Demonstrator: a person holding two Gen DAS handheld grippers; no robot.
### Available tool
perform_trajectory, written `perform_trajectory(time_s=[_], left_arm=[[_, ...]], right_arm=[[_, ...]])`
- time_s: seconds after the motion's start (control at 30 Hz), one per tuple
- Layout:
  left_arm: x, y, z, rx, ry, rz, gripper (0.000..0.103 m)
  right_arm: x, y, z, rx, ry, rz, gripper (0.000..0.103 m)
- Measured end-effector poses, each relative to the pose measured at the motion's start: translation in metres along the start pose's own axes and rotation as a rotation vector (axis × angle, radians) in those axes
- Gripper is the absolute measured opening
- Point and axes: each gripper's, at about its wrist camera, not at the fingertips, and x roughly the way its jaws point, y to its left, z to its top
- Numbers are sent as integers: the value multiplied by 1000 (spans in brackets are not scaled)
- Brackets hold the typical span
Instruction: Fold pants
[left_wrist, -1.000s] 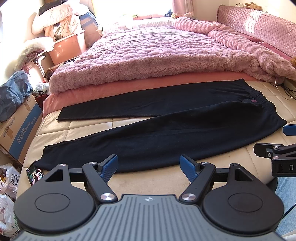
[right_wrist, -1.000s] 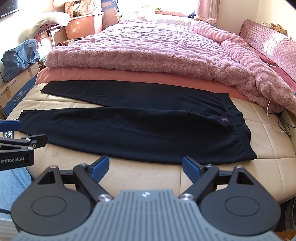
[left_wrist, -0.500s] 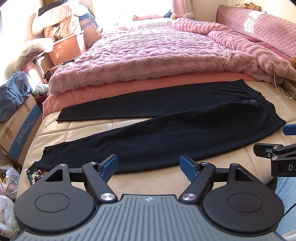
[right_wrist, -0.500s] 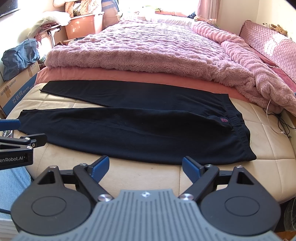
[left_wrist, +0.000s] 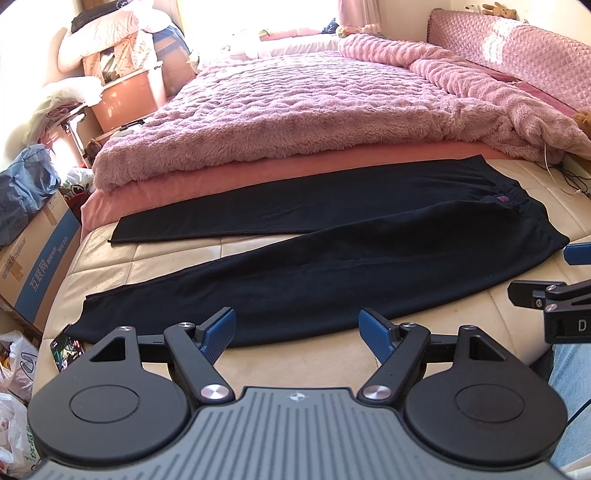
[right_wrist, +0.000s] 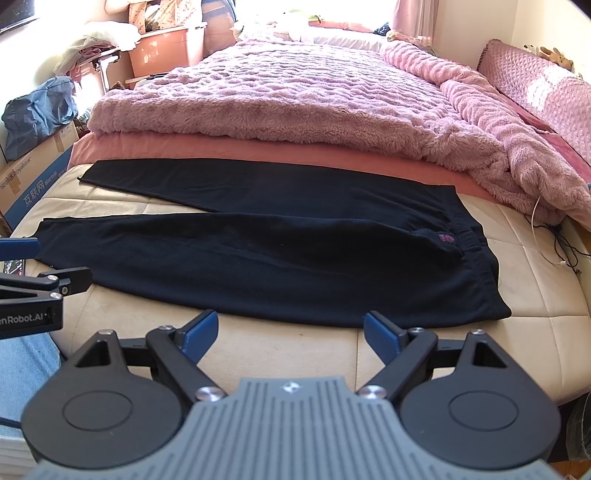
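Black pants (left_wrist: 332, 251) (right_wrist: 258, 251) lie flat across the cream mattress (left_wrist: 295, 362) (right_wrist: 288, 347), legs spread apart to the left and waistband to the right. My left gripper (left_wrist: 297, 328) hovers over the mattress's near edge, just short of the near leg, open with nothing between its blue pads. My right gripper (right_wrist: 291, 332) hangs likewise before the hip part of the pants, open and empty. Each gripper shows at the side of the other's view.
A fluffy pink blanket (left_wrist: 314, 110) over a salmon sheet (left_wrist: 258, 173) covers the far bed. A cardboard box (left_wrist: 33, 266), a blue bag (left_wrist: 26, 188) and plastic bags (left_wrist: 14, 424) crowd the floor at left. A phone (left_wrist: 66, 349) lies by the leg cuff. Cables (right_wrist: 561, 243) trail at right.
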Motion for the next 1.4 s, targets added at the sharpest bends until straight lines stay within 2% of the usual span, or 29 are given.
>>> perform_trajectory(time_s=[0.17,0.3,0.4,0.5,0.57,0.6,0.67,0.73,0.83,0.93,1.03,1.17,1.4], left_arm=[[8,10,0,68,-35,4,89],[22,25,0,158,-53,20,81],[37,43,-3,254,-76,12,78],[56,61,-9,389,-80,-13,77],[73,71,-16,490,-44,-30,77],[81,75,-21,536,-26,-34,73],[97,85,-29,602,8,-41,73],[114,95,-39,660,55,-46,73],[136,106,-60,782,106,-12,73],[155,116,-79,918,158,52,73],[171,127,-85,952,203,115,71],[187,133,-100,1060,231,197,69],[202,131,-121,1205,155,321,68]], right_arm=[[2,-12,5,5,-30,5,82],[3,-49,15,-16,-158,-5,82],[10,-75,21,-88,-218,-7,82],[18,-96,25,-125,-232,-5,82],[37,-126,30,-177,-185,10,82],[45,-134,31,-200,-165,18,80],[64,-148,29,-275,-107,11,73],[82,-158,21,-362,-53,4,57],[110,-171,11,-502,34,-15,42],[126,-178,4,-567,89,-29,39],[147,-191,-7,-667,143,-76,38],[160,-202,-14,-695,171,-92,36],[161,-200,-22,-713,178,-85,36]])
